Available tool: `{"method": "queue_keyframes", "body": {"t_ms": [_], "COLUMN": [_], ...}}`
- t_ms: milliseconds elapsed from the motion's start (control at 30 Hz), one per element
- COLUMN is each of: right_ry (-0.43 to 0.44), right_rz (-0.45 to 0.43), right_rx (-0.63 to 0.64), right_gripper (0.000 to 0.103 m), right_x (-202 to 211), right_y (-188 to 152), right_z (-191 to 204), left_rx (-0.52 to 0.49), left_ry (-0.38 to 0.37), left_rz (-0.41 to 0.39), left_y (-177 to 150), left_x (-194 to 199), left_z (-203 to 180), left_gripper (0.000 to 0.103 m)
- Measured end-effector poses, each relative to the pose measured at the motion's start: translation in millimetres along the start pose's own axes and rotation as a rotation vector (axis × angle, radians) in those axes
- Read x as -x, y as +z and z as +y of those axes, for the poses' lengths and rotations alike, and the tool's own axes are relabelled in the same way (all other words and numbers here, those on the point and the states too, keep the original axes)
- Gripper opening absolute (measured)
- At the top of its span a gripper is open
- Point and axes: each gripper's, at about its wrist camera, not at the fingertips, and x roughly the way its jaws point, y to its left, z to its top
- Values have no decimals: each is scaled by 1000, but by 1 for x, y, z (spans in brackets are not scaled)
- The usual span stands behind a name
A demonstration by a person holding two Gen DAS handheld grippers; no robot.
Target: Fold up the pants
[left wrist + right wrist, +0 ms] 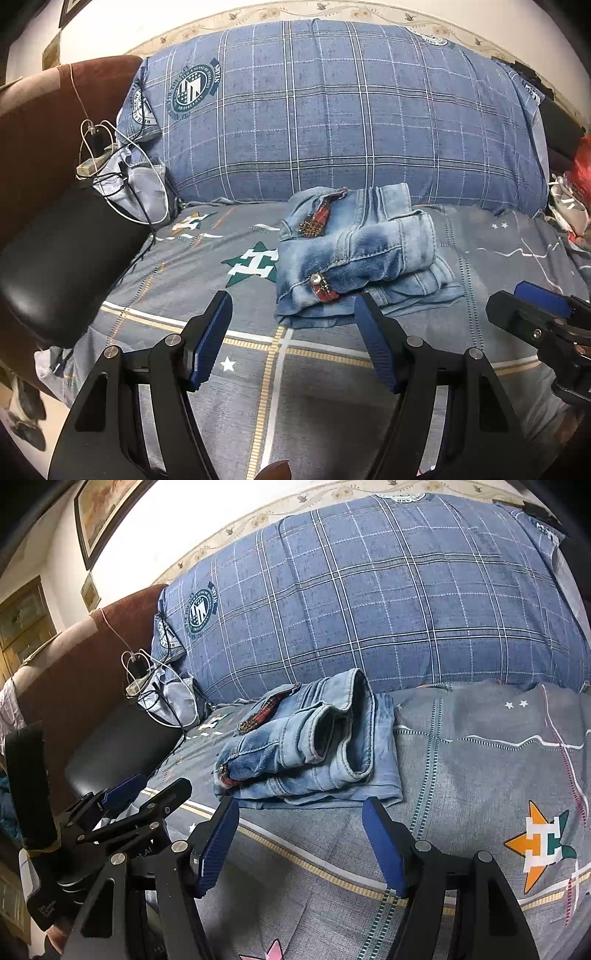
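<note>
Light blue denim pants (354, 258) with red plaid trim lie folded into a compact bundle on the grey patterned bedsheet (258, 369). The bundle also shows in the right wrist view (314, 746). My left gripper (293, 325) is open and empty, just in front of the bundle's near edge. My right gripper (301, 827) is open and empty, also just short of the bundle. The right gripper shows at the right edge of the left wrist view (539, 317). The left gripper shows at the left of the right wrist view (147, 794).
A large blue plaid pillow (332, 110) stands behind the pants. A brown and black sofa arm (55, 221) lies to the left, with a charger and tangled cables (110, 158) on it. Red and white clutter (576, 177) sits at the far right.
</note>
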Motion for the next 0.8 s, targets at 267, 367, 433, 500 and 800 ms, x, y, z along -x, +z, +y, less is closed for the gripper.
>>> {"method": "queue_keyframes", "body": {"t_ms": [267, 367, 433, 500, 800], "right_ry": [-7, -9, -12, -14, -15], "right_rz": [12, 12, 11, 11, 7], "right_rx": [-1, -2, -2, -3, -7], "right_gripper": [67, 67, 67, 67, 67], "right_x": [-3, -3, -3, -3, -2], "right_y": [0, -1, -1, 0, 0], "right_z": [0, 0, 0, 0, -1], "left_rx": [-7, -8, -9, -9, -13], "left_ry": [0, -1, 1, 1, 1], "left_rz": [0, 1, 1, 2, 0], "left_y": [0, 0, 0, 0, -1], "left_x": [-1, -2, -2, -2, -2], "left_z": [-2, -3, -3, -3, -5], "left_gripper": [69, 69, 69, 69, 69]}}
